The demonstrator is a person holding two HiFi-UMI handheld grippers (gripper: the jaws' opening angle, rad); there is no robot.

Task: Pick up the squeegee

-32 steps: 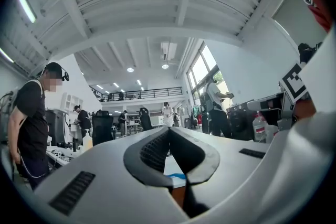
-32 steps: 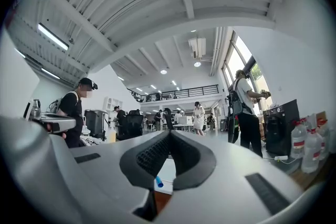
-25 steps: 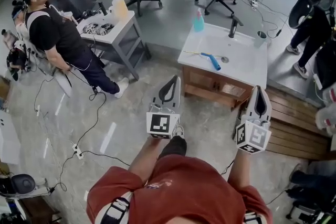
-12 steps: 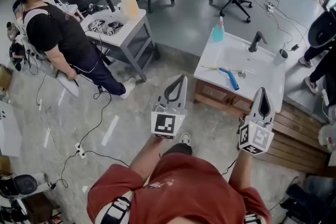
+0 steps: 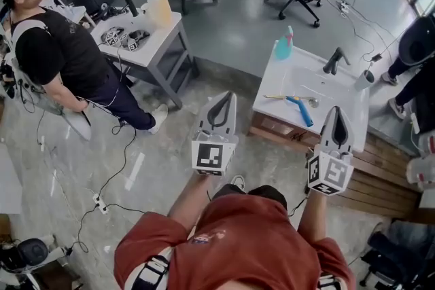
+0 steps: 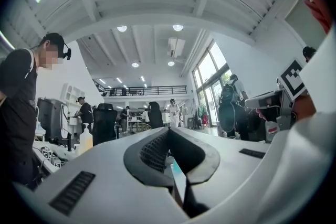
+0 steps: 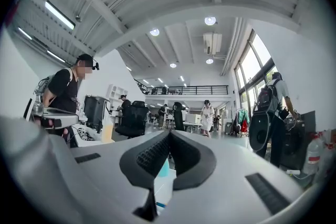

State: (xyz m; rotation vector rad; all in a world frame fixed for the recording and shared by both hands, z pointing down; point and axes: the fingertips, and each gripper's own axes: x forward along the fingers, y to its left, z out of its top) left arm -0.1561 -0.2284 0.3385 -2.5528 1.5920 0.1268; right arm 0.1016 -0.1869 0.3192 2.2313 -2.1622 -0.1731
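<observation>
On the counter (image 5: 299,64) lies the squeegee (image 5: 300,110), blue handle angled toward the near edge, thin blade end crosswise beside the basin; nothing touches it. Teal bottle (image 5: 283,45) stands at the counter's far left corner; faucet (image 5: 333,61) stands behind the basin. Right gripper (image 5: 338,111) is held level near the counter's near edge, just right of the squeegee, jaws together, nothing between them; left gripper (image 5: 226,96) is held over the floor left of the counter, jaws likewise together and empty. Person (image 5: 54,58) sits by a table (image 5: 160,37) farther left.
</observation>
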